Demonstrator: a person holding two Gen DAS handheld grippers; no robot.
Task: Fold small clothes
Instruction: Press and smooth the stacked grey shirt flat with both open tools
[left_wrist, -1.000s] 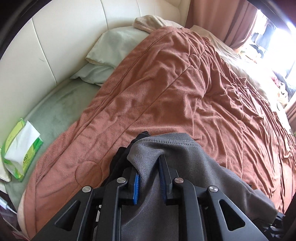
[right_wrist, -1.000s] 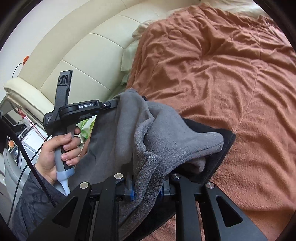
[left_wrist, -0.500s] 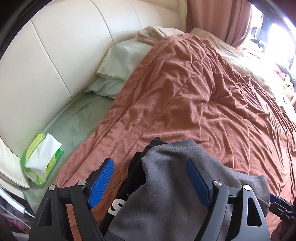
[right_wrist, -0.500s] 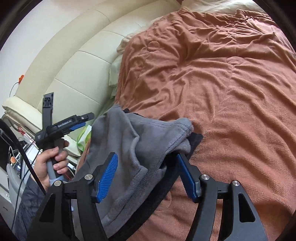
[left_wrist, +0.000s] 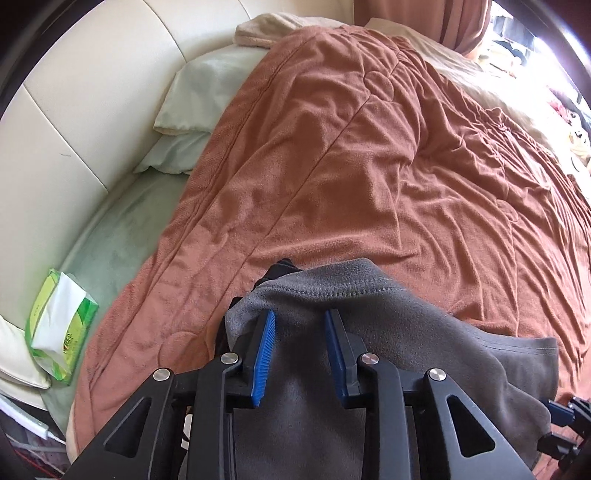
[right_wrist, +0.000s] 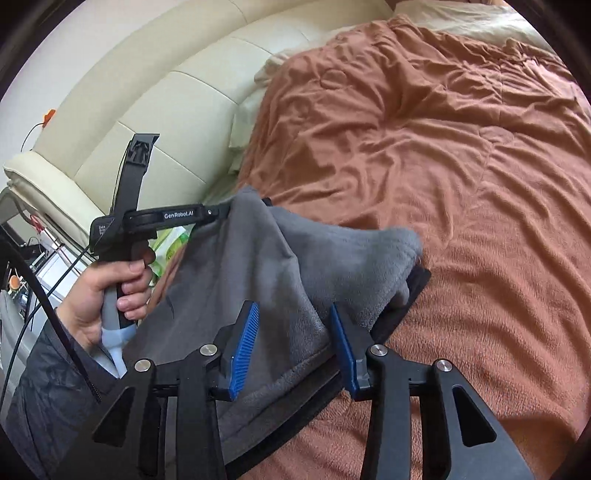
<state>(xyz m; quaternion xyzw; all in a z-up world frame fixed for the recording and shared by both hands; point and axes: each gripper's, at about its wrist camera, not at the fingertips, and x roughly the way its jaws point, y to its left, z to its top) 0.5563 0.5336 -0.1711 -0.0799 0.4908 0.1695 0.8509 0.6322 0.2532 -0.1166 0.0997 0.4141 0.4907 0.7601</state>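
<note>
Rust blanket (left_wrist: 369, 177) over bed, cream padded headboard (left_wrist: 92, 110) (daylight far right).

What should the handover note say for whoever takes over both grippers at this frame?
Left gripper: jaws closing, grey fleece garment between its pads, not clamped.
Right gripper: jaws closing around the garment's thick folded edge, not clamped.
Things: the garment lies on the rust-brown blanket, with a black garment under it. A tissue pack sits by the headboard.
Done: the grey piece is doubled over.
Left: regrip, finish and flatten the fold. The black garment's state is unclear.
</note>
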